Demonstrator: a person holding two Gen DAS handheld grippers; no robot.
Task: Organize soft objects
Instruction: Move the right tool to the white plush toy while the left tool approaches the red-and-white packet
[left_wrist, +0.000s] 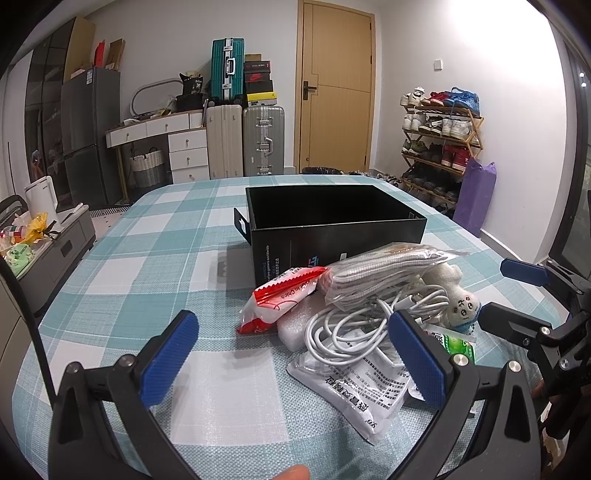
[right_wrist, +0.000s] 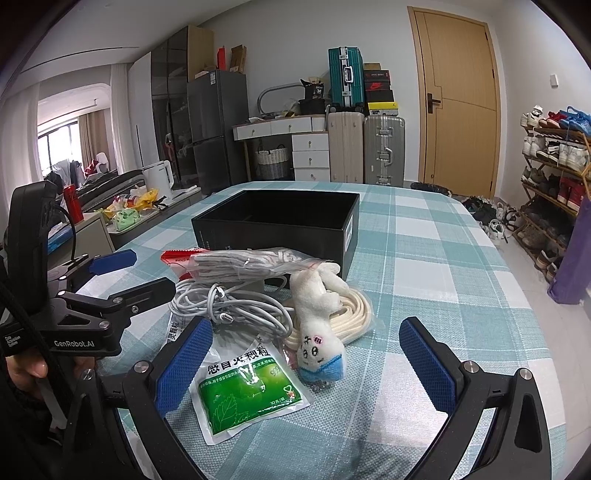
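A pile of soft things lies on the checked tablecloth (left_wrist: 147, 258) in front of an open, empty black box (left_wrist: 332, 221) (right_wrist: 277, 221). The pile holds a white plush toy (right_wrist: 317, 325) (left_wrist: 461, 302), a green sachet (right_wrist: 247, 387), a tangled white cable (left_wrist: 351, 332) (right_wrist: 229, 302), a zip bag of striped white cloth (left_wrist: 388, 269) (right_wrist: 251, 266), a red-and-white packet (left_wrist: 280, 299), a printed white sachet (left_wrist: 362, 391) and a cream rope coil (right_wrist: 351, 317). My left gripper (left_wrist: 293, 325) (right_wrist: 151, 273) is open at the pile's left. My right gripper (right_wrist: 306, 326) (left_wrist: 495, 291) is open, straddling the toy and green sachet.
A block of white foam (left_wrist: 295, 325) sits under the cable. Off the table's left side stands a low cabinet (left_wrist: 62, 251) with a kettle and bags. Suitcases (left_wrist: 243, 140), a door and a shoe rack (left_wrist: 439, 140) stand at the far wall.
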